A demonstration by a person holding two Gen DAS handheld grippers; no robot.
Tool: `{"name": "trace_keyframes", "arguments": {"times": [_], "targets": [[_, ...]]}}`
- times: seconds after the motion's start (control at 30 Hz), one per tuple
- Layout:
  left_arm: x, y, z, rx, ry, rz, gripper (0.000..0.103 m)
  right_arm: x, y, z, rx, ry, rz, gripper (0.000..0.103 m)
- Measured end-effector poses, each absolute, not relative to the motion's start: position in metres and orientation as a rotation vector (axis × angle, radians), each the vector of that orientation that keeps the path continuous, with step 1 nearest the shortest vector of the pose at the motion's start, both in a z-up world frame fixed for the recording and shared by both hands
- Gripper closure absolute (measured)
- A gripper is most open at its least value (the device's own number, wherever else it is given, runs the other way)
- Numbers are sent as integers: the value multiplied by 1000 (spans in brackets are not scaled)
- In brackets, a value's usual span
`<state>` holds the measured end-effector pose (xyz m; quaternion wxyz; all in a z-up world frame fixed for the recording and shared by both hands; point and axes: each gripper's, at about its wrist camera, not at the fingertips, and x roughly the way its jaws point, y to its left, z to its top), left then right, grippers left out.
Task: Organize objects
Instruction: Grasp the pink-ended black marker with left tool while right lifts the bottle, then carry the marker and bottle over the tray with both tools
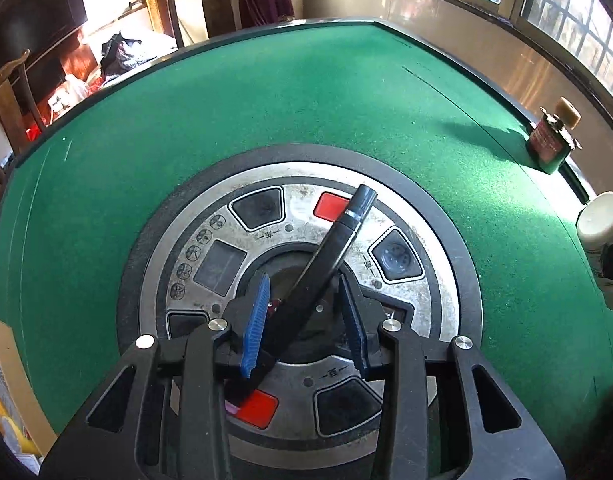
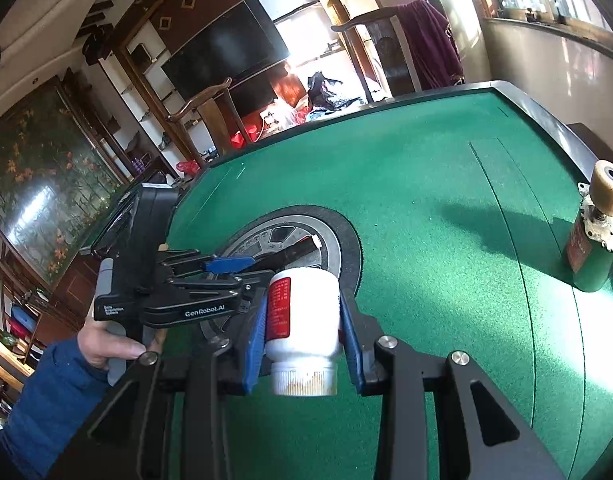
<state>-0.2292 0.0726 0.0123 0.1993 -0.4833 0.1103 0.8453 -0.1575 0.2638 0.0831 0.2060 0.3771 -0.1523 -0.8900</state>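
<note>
My left gripper pinches a black marker slantwise above the table's central dial; my right gripper clamps a white bottle — both carried clear. Beyond, right, a green can stands by the table edge — probably the gathering spot.

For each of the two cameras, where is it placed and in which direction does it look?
Left wrist view: sits on the left claw, looks steeply down along the blue fingers at the round metal panel in the green table; the claw holds a black pen.
Right wrist view: sits on the right claw, looks across the table; the claw grips a white bottle. A hand and blue sleeve show.
Shared: the table, panel, pen, white bottle and green corked bottle.
</note>
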Motion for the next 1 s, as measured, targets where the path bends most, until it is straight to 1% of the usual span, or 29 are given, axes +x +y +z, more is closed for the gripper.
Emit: {"name": "trace_keyframes", "arguments": {"times": [0.03, 0.07, 0.1, 0.17, 0.33, 0.47, 0.7, 1.0], "targets": [[-228, 72, 12, -1353, 294, 2381, 71, -156, 265, 83, 1049, -431, -2485, 69], [-227, 71, 12, -1359, 272, 2403, 79, -156, 266, 82, 1050, -437, -2484, 69], [-224, 71, 13, -1360, 267, 2426, 88, -156, 266, 82, 1052, -439, -2483, 69], [-215, 74, 13, -1363, 289, 2489, 89, -156, 266, 81, 1055, -434, -2492, 69], [-190, 68, 13, -1364, 161, 2529, 89, -156, 261, 78, 1066, -405, -2494, 69], [-166, 56, 20, -1340, 124, 2564, 89, -153, 251, 77, 1072, -368, -2486, 69], [-118, 28, 47, -1179, 158, 2748, 89, -142, 219, 74, 1070, -235, -2487, 69], [-79, -15, 72, -1015, 127, 2898, 89, -123, 167, 68, 1073, -113, -2475, 69]]}}
